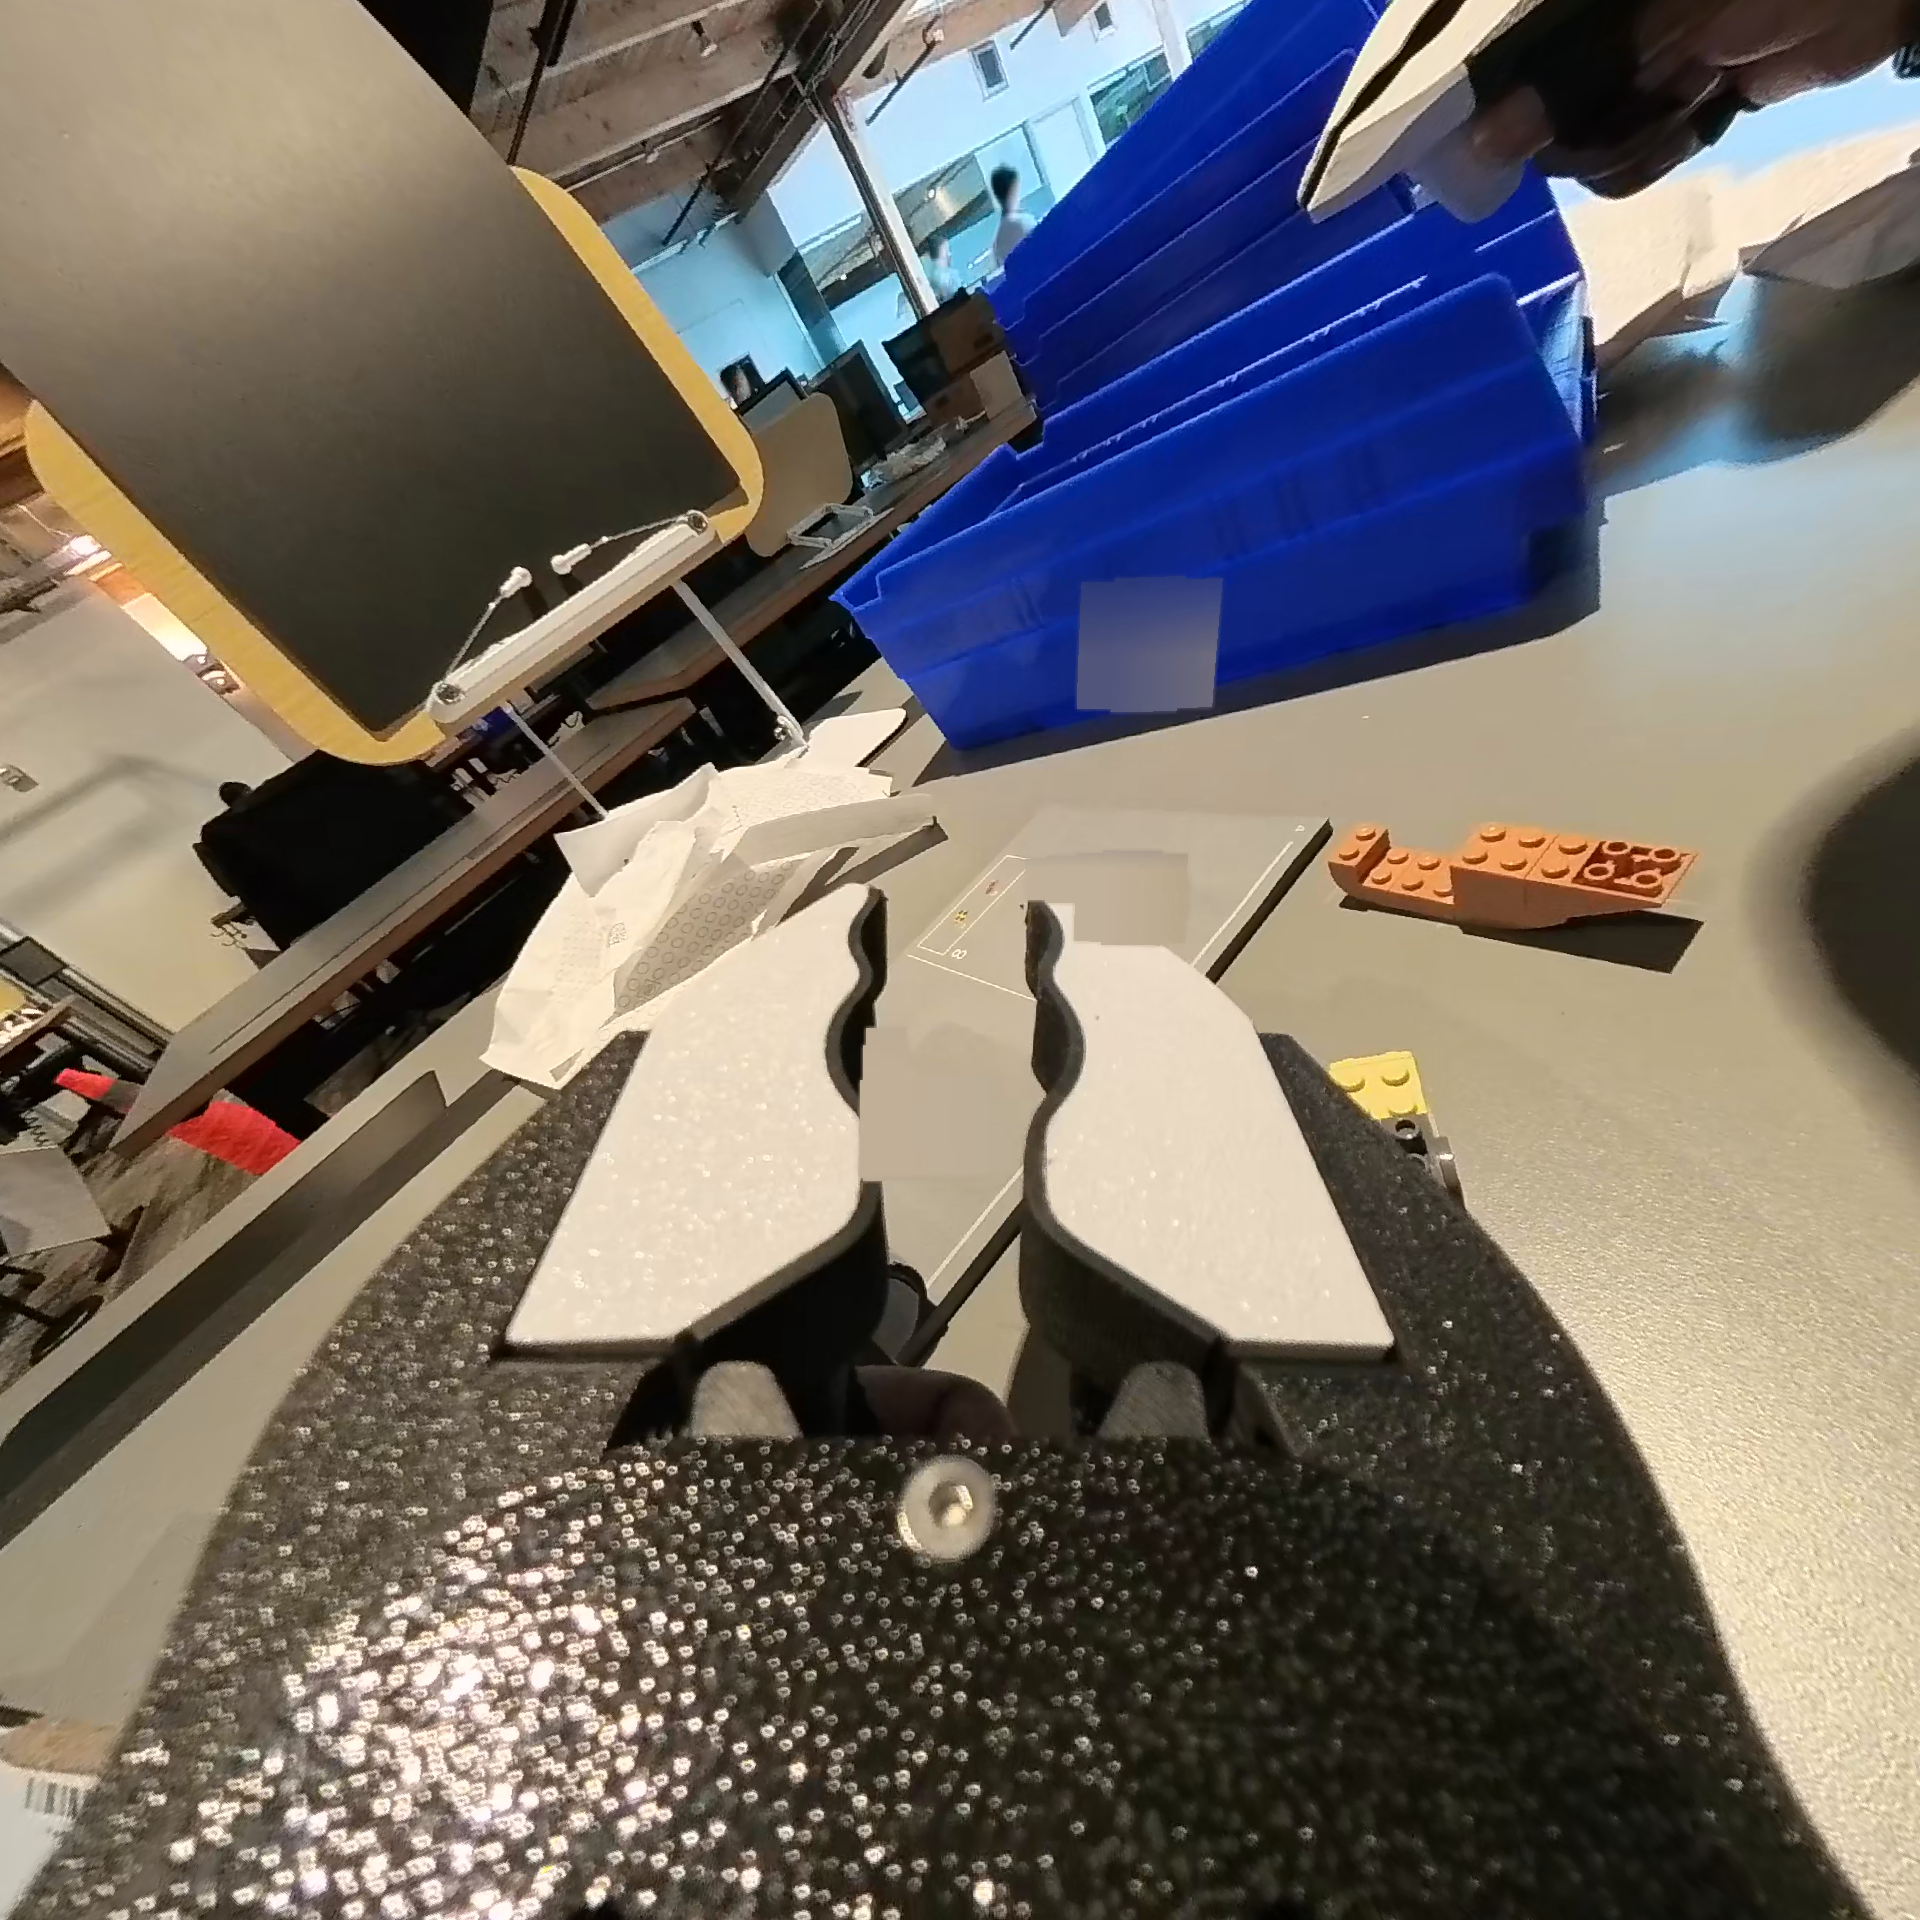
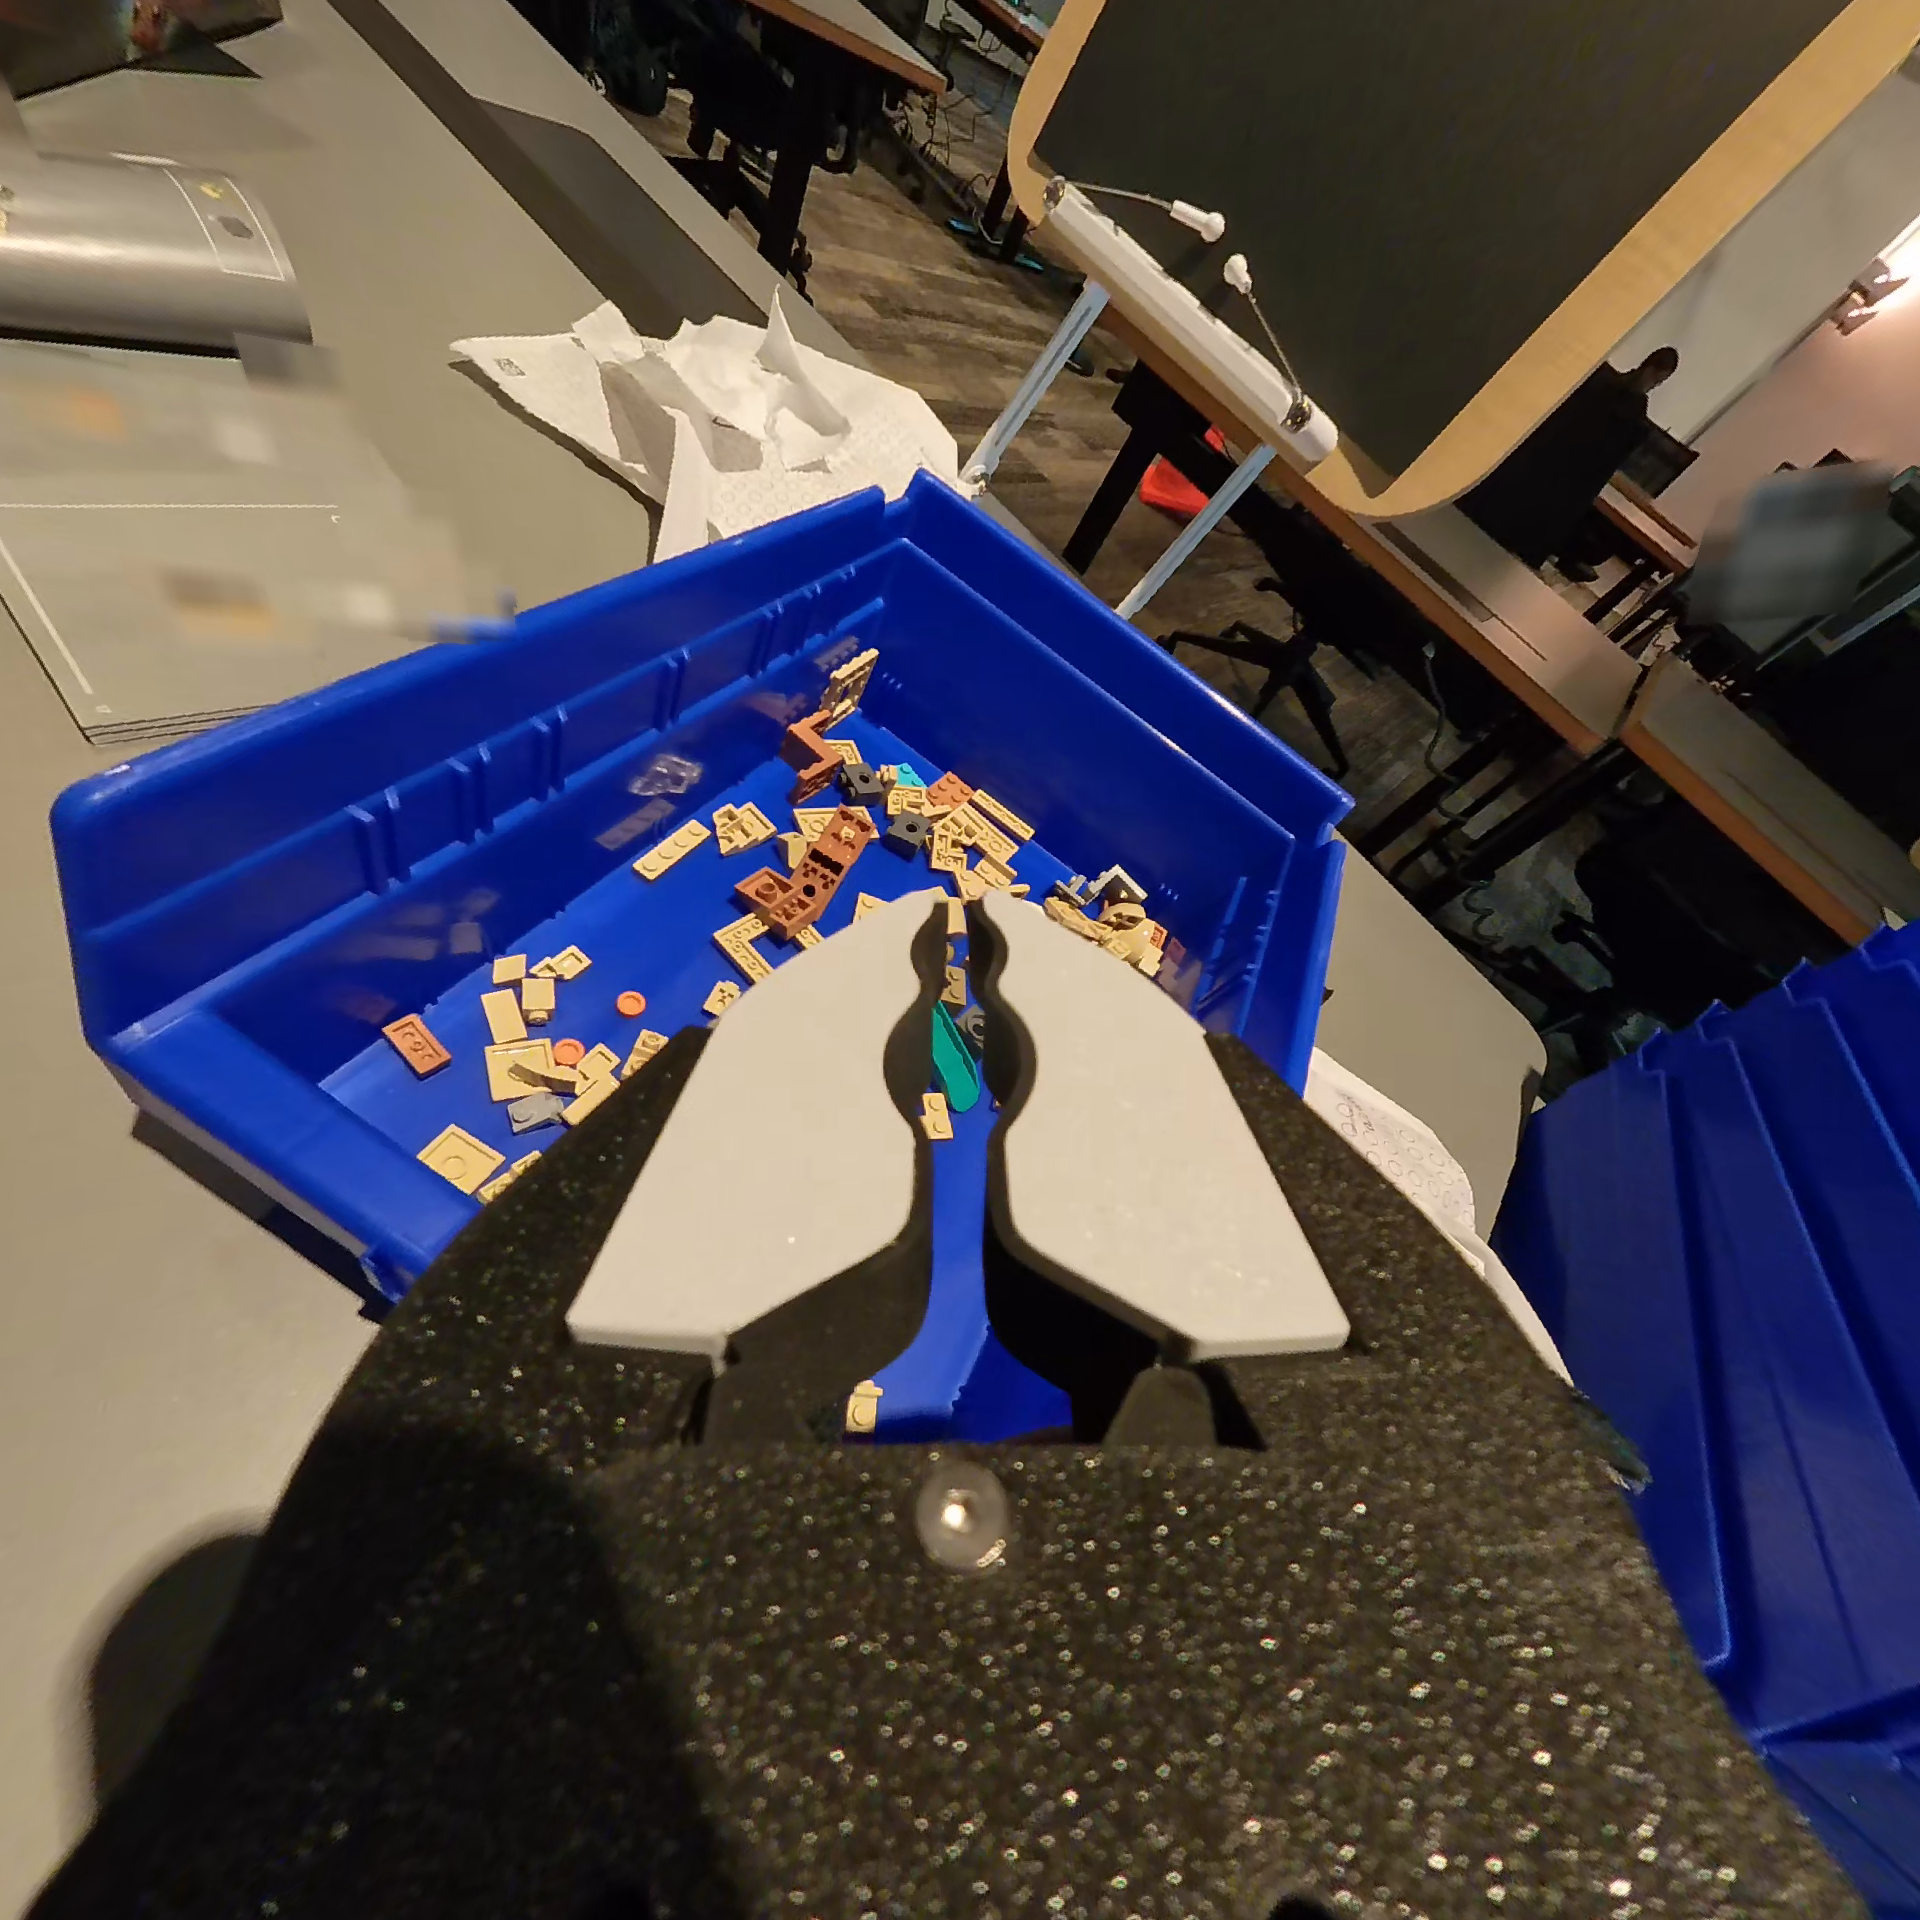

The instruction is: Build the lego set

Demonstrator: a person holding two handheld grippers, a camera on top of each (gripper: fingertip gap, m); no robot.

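My left gripper [image 1: 956, 914] is open and empty, low over the grey table, with its tips above an instruction booklet [image 1: 1143, 914]. A partly built brown lego assembly [image 1: 1517, 873] lies to its right, and a yellow brick [image 1: 1382, 1081] sits by the right finger. My right gripper [image 2: 961, 909] hovers over a blue bin [image 2: 312, 831] of loose pieces: several tan plates [image 2: 540, 1049], brown bricks [image 2: 800, 883] and a teal piece [image 2: 954, 1055]. Its jaws are nearly together. A tan sliver shows at the tips; I cannot tell whether it is held. The right gripper also shows in the left wrist view [image 1: 1382, 135].
Stacked blue bins [image 1: 1299, 520] stand behind the booklet, and more stand at the right [image 2: 1714, 1247]. Crumpled white paper bags [image 1: 707, 894] lie at the table's far edge, also in the right wrist view [image 2: 748, 416]. A dark board with a wooden rim [image 1: 343, 343] stands beyond it. Some 35 cm of space lies between my two pairs of fingers. Measured from the fingertips, the yellow brick [image 1: 1382, 1081] is 8 cm or so from the left gripper and 35 cm from the right.
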